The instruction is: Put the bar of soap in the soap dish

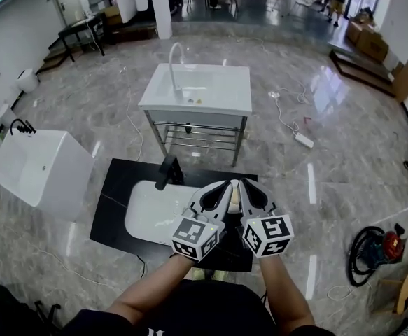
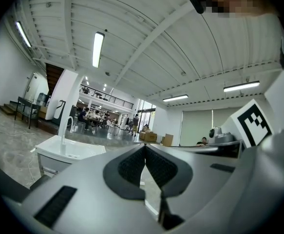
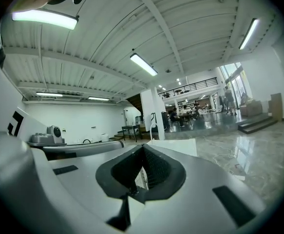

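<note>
- We hold the left gripper (image 1: 224, 185) and the right gripper (image 1: 245, 183) side by side in front of us, each one with its jaws closed at the tips
- Below them lies a black slab (image 1: 111, 214) which carries a white basin (image 1: 150, 217) and a black tap (image 1: 167, 172)
- Further away a white washstand (image 1: 217, 89) stands on a metal frame, with a curved white tap (image 1: 173, 61)
- At the left we see a white tub (image 1: 41, 165)
- At the right, on the grey floor (image 1: 343, 159), lie a power strip (image 1: 304, 140) and a red and black vacuum cleaner (image 1: 376, 249)
</note>
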